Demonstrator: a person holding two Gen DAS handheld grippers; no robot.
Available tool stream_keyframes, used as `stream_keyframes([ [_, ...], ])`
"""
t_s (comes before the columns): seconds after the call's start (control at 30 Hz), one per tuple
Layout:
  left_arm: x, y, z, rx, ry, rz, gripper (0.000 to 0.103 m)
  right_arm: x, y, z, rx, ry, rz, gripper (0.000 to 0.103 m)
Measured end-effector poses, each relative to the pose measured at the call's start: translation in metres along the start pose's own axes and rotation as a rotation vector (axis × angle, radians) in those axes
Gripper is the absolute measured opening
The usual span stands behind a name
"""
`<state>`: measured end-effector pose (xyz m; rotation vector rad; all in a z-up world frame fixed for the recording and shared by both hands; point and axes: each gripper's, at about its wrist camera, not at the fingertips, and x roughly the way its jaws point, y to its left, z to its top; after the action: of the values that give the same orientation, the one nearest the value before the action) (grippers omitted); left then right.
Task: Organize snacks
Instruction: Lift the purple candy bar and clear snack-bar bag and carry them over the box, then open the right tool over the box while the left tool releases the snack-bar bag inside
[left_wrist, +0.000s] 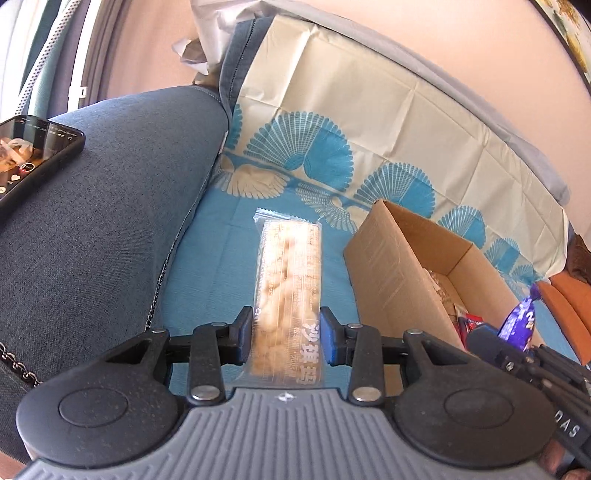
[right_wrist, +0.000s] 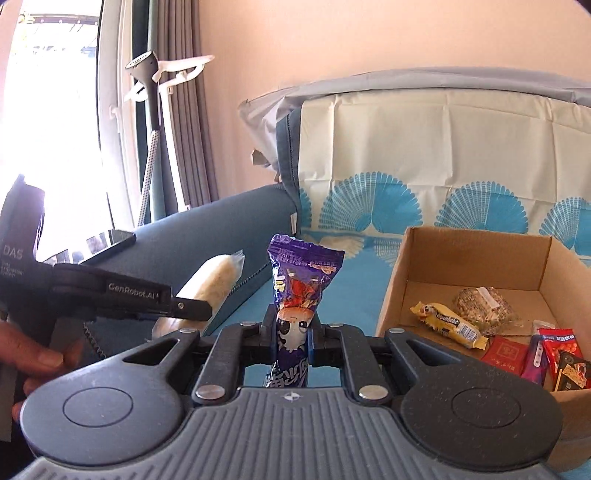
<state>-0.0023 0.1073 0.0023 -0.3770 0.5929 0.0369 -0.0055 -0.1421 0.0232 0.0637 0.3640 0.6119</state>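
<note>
My left gripper (left_wrist: 286, 334) is shut on a long clear pack of beige puffed snack (left_wrist: 288, 280), which sticks out forward above the blue cloth; the same snack pack (right_wrist: 218, 280) shows at the left of the right wrist view, with the left gripper (right_wrist: 195, 310) around it. My right gripper (right_wrist: 291, 341) is shut on a purple snack packet (right_wrist: 301, 291), held upright; that purple packet (left_wrist: 519, 321) also peeks in at the right of the left wrist view. An open cardboard box (right_wrist: 476, 258) stands to the right with several wrapped snacks in it.
Both grippers hover over a sofa seat covered by a blue and cream fan-print cloth (left_wrist: 369, 122). A phone (left_wrist: 33, 155) lies on the dark blue armrest (left_wrist: 110, 206) to the left. A hand (right_wrist: 37, 354) holds the left gripper. A garment steamer (right_wrist: 147, 110) stands by the window.
</note>
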Motion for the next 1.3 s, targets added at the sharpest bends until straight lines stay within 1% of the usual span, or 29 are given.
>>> stream_keyframes([
  [0.07, 0.005, -0.002, 0.004, -0.044, 0.031, -0.013, 0.041, -0.001, -0.008, 0.006, 0.029, -0.029, -0.004, 0.014],
  [0.13, 0.005, -0.012, 0.01, -0.065, 0.023, -0.021, 0.041, -0.004, -0.017, 0.012, 0.061, -0.062, -0.011, 0.014],
  [0.2, 0.005, -0.029, 0.021, -0.066, -0.003, -0.037, 0.041, -0.007, -0.03, 0.019, 0.088, -0.099, -0.025, 0.014],
  [0.33, 0.01, -0.076, 0.047, -0.04, -0.053, -0.091, 0.041, -0.015, -0.058, 0.027, 0.144, -0.147, -0.077, 0.014],
  [0.43, 0.018, -0.117, 0.061, 0.007, -0.065, -0.131, 0.041, -0.018, -0.084, 0.029, 0.197, -0.17, -0.165, 0.014],
  [0.5, 0.027, -0.145, 0.066, 0.054, -0.062, -0.14, 0.041, -0.016, -0.102, 0.03, 0.227, -0.164, -0.252, 0.014],
  [0.57, 0.037, -0.173, 0.066, 0.109, -0.051, -0.143, 0.041, -0.011, -0.123, 0.028, 0.272, -0.13, -0.342, 0.014],
  [0.67, 0.051, -0.206, 0.061, 0.199, -0.051, -0.153, 0.041, -0.007, -0.152, 0.021, 0.358, -0.084, -0.415, 0.014],
  [0.8, 0.064, -0.231, 0.052, 0.26, -0.038, -0.173, 0.041, -0.003, -0.169, 0.015, 0.42, -0.064, -0.455, 0.014],
  [0.93, 0.069, -0.24, 0.051, 0.28, -0.04, -0.171, 0.041, -0.002, -0.173, 0.014, 0.428, -0.065, -0.466, 0.014],
  [1.0, 0.071, -0.242, 0.053, 0.288, -0.028, -0.179, 0.041, -0.005, -0.17, 0.013, 0.421, -0.067, -0.468, 0.014],
  [1.07, 0.074, -0.243, 0.053, 0.317, 0.005, -0.179, 0.046, -0.004, -0.169, 0.012, 0.417, -0.056, -0.462, 0.019],
  [1.1, 0.073, -0.243, 0.052, 0.331, 0.012, -0.168, 0.059, -0.004, -0.167, 0.012, 0.411, -0.046, -0.463, 0.02],
  [1.13, 0.07, -0.243, 0.05, 0.342, 0.001, -0.154, 0.073, -0.003, -0.166, 0.011, 0.404, -0.035, -0.471, 0.033],
  [1.17, 0.064, -0.241, 0.047, 0.349, -0.02, -0.145, 0.079, -0.003, -0.165, 0.011, 0.399, -0.028, -0.479, 0.051],
  [1.2, 0.059, -0.238, 0.044, 0.353, -0.034, -0.143, 0.084, -0.003, -0.163, 0.01, 0.397, -0.029, -0.479, 0.057],
  [1.27, 0.046, -0.23, 0.034, 0.35, -0.049, -0.136, 0.084, -0.004, -0.16, 0.009, 0.383, -0.021, -0.482, 0.063],
  [1.3, 0.039, -0.225, 0.027, 0.343, -0.061, -0.119, 0.085, -0.005, -0.159, 0.008, 0.375, -0.013, -0.484, 0.065],
])
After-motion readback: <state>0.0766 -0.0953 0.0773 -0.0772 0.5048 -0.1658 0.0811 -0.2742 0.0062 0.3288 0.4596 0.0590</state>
